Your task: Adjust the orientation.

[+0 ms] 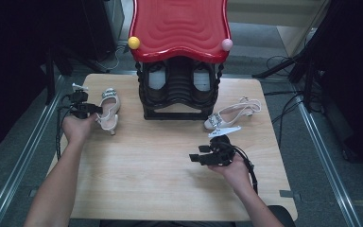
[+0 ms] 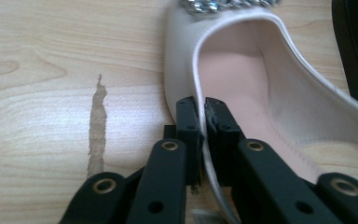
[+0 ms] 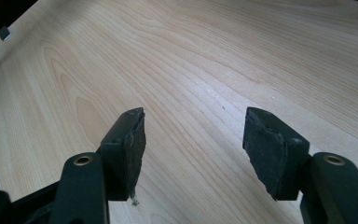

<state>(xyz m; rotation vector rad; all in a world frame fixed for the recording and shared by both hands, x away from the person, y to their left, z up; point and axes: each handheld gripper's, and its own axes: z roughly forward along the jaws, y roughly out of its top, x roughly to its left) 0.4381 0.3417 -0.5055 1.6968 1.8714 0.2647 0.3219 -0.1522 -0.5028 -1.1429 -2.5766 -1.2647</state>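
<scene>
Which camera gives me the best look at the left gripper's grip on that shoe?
The left gripper view: the left gripper is shut on the side wall of the cream shoe, one pad inside, one outside. The high view shows gripper and shoe small, the contact unclear. The right gripper view shows bare table.

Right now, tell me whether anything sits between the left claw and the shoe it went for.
Nothing visible does. The left claw is already shut on the side wall of the white shoe, one pad inside, one outside. The right claw hangs open over bare table.
</scene>
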